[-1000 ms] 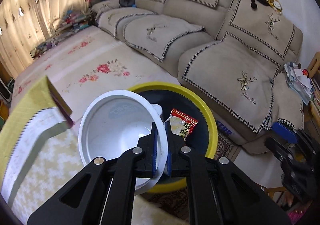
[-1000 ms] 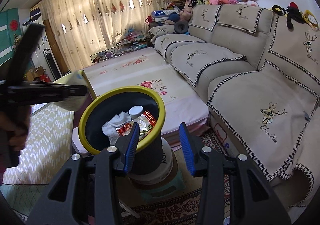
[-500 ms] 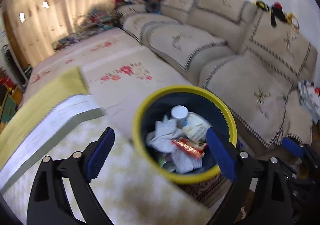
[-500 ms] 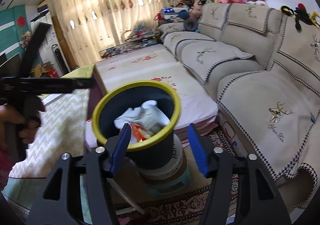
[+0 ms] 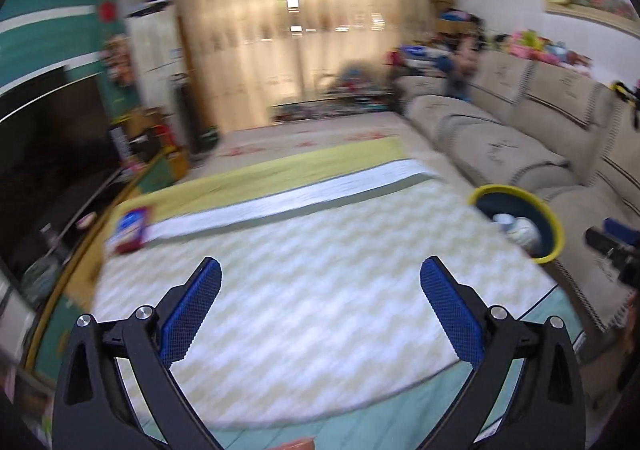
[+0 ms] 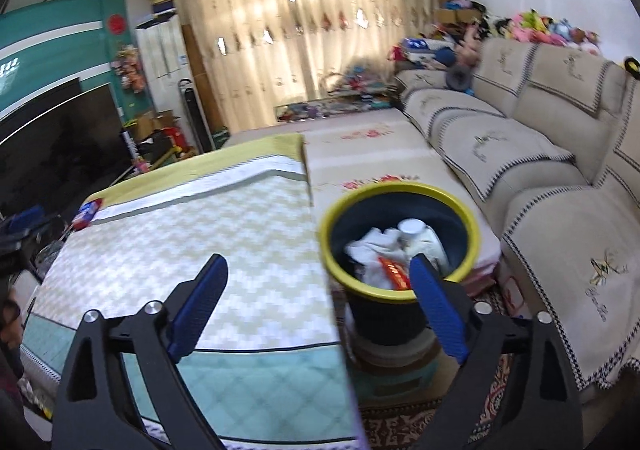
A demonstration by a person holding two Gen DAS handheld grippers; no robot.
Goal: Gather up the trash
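Note:
A dark bin with a yellow rim point(image 6: 400, 292) stands beside the table and holds white tissue, a white cup and a red wrapper point(image 6: 394, 270). In the left wrist view the bin point(image 5: 554, 228) sits far right. A red and blue snack packet point(image 5: 130, 230) lies at the table's far left edge, also in the right wrist view point(image 6: 86, 211). My left gripper point(image 5: 320, 266) hovers over the chevron tablecloth point(image 5: 320, 234), jaws opening, nothing between them. My right gripper point(image 6: 318, 264) hangs near the bin's front rim, jaws opening, empty.
A beige sofa point(image 6: 540, 137) runs along the right. A floral mattress point(image 6: 360, 145) lies behind the table. A dark TV point(image 5: 48, 153) stands at the left. The bin rests on a stool point(image 6: 396, 366). A red scrap point(image 5: 296, 444) shows at the bottom edge of the left wrist view.
My left gripper let go of a white bowl over the bin, opened wide and swung left to over the table. My right gripper opened wider and shifted left, so the bin now sits to its right.

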